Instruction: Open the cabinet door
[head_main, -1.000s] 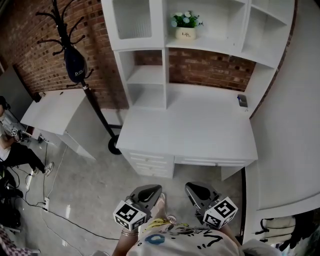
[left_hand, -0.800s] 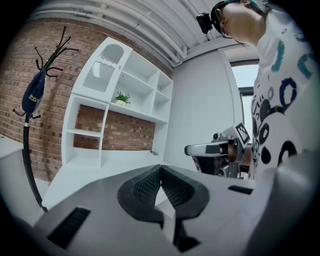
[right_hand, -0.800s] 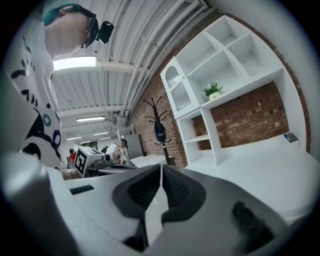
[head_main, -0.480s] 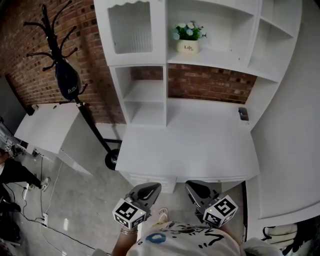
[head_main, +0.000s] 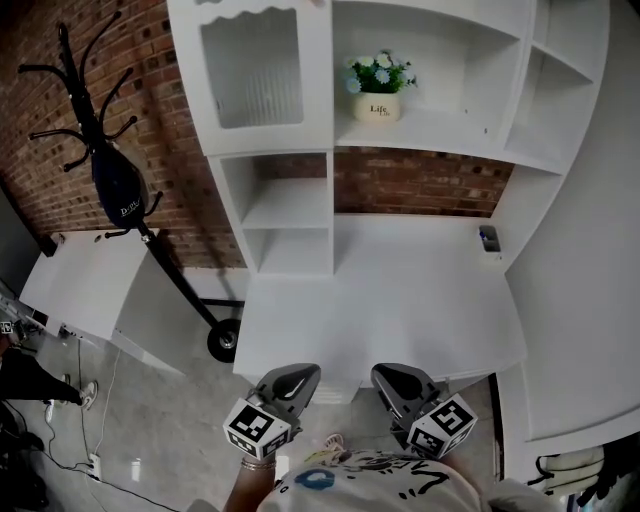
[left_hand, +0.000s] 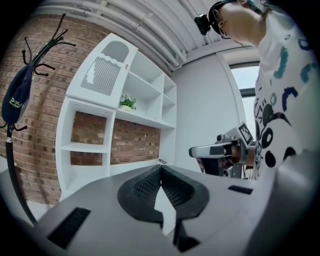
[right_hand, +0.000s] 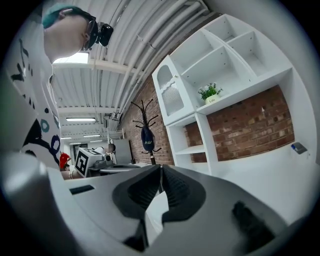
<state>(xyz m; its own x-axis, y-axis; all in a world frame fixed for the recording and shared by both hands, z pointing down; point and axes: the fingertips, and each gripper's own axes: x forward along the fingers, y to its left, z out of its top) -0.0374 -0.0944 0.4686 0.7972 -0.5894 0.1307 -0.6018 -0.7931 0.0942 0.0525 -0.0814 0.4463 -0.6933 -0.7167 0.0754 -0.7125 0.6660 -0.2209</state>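
Shut door (head_main: 250, 70) high up, ahead and left
The left hand-held gripper (head_main: 290, 381) is nearer to it than the right hand-held gripper (head_main: 398, 380). Both are closed, holding nothing, low by the desk (head_main: 400, 300).

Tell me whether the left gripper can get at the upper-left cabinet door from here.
Probably not yet. The left gripper hangs low before the desk, jaws together, while the cabinet door sits high on the far side. Nothing blocks the path; it just looks too distant.
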